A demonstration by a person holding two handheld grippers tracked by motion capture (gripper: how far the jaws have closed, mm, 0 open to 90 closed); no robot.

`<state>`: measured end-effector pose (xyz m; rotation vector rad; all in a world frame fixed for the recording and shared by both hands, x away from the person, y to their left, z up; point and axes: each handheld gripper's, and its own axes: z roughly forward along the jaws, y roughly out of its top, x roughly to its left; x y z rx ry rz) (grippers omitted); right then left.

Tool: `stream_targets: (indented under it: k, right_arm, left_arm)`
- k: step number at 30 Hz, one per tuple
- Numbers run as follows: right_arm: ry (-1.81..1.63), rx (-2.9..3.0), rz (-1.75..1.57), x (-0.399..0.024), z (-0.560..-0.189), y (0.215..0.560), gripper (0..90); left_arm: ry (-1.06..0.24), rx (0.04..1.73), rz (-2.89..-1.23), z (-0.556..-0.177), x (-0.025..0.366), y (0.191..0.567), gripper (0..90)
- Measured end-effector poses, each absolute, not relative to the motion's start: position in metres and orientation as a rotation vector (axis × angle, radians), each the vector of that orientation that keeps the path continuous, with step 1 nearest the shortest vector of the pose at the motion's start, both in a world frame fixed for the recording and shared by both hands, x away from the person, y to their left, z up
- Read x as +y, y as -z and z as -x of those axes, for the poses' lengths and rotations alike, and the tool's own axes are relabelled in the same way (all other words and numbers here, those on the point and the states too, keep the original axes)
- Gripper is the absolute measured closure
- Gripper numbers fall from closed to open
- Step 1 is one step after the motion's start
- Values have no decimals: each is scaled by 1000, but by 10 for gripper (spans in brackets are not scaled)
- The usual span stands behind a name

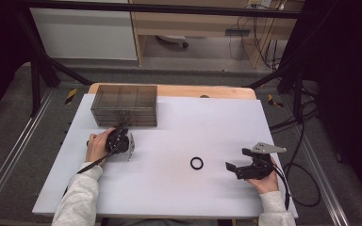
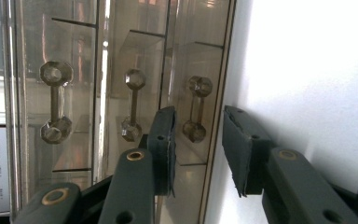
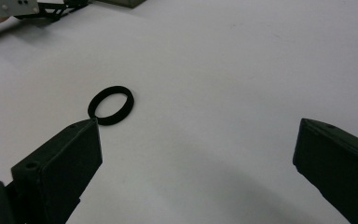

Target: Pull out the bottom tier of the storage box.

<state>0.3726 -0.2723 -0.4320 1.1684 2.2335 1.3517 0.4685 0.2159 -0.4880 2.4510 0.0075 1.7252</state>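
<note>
The work in hand appears to be opening a drawer of the clear cabinet (image 1: 125, 104) so that the black ring (image 1: 196, 163) can be stowed in it.

The cabinet is set at about 11 o'clock on the white board (image 1: 179, 188), its drawer fronts turned toward the person so that the handles can be reached from the near side. The left gripper (image 1: 120, 133) is held right at that front, rolled onto its side; in its own view the three drawers therefore stand side by side. Its jaws are part-open, and one handle (image 2: 196, 108) is seen between them, just beyond the pads (image 2: 167, 140); no pad is seen pressing on it, so nothing is held. The narrowed gap is judged to suit a thin bar, which a wide gap might miss.

The ring lies flat on the board, slightly toward 5 o'clock from its centre, well apart from the cabinet. The right gripper (image 1: 230, 166) is held low at about 4 o'clock, aimed at the ring from 3 o'clock of it, jaws wide open and empty. It is likely parked there so the ring can be taken once a drawer stands open.
</note>
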Motion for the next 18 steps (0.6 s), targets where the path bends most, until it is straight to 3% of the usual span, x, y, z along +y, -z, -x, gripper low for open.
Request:
stream_targets:
  k: [18]
  right_arm:
    - [-1357,2229,-1166,-273,-372,431,20]
  left_arm:
    - [-1763,-39,-2444,-473,216,493,729]
